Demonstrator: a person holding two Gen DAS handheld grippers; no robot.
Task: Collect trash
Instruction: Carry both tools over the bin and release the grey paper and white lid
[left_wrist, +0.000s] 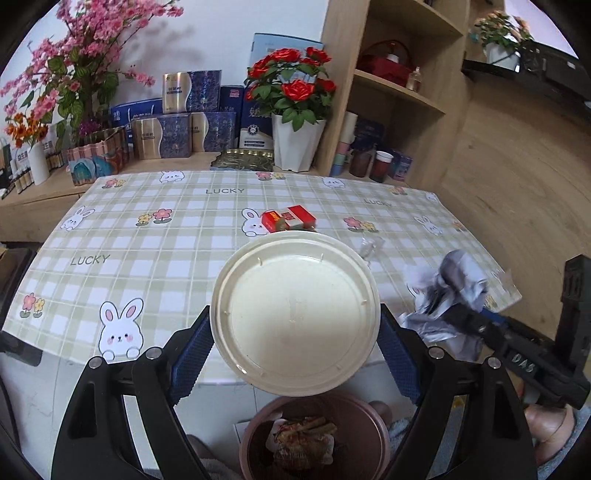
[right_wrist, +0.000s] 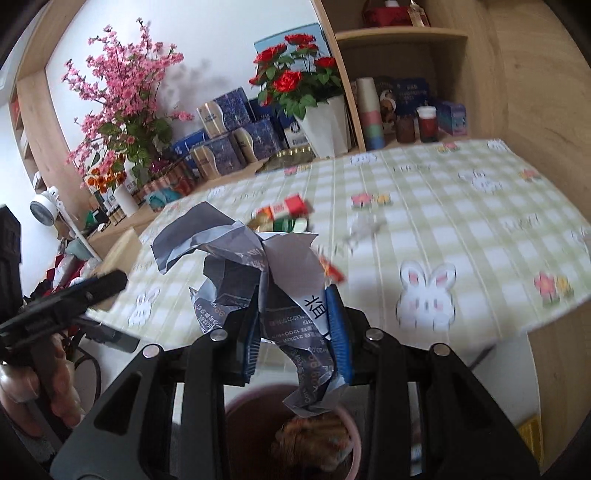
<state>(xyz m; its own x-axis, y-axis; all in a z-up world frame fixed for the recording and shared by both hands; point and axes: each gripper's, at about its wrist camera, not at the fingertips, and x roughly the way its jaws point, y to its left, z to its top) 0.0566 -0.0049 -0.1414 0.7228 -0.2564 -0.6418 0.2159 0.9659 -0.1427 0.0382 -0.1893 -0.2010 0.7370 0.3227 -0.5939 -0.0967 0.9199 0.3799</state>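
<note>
My left gripper (left_wrist: 295, 347) is shut on a round cream plastic lid (left_wrist: 295, 314), held at the table's front edge above a brown trash bin (left_wrist: 314, 439) with wrappers inside. My right gripper (right_wrist: 295, 332) is shut on a crumpled grey printed paper (right_wrist: 258, 273), also above the bin (right_wrist: 295, 435); it also shows at the right of the left wrist view (left_wrist: 447, 295). A red cigarette pack (left_wrist: 290, 218) and a clear crumpled wrapper (left_wrist: 371, 246) lie on the checked tablecloth (left_wrist: 147, 236). The pack (right_wrist: 288, 210) and wrapper (right_wrist: 364, 225) also show in the right wrist view.
Behind the table stand blue gift boxes (left_wrist: 184, 122), a white pot of red roses (left_wrist: 295, 110), pink blossoms (left_wrist: 85, 66) and a wooden shelf (left_wrist: 399, 92) with cups. A small white fan (right_wrist: 46, 206) stands at left. The bin sits on the floor below the table's edge.
</note>
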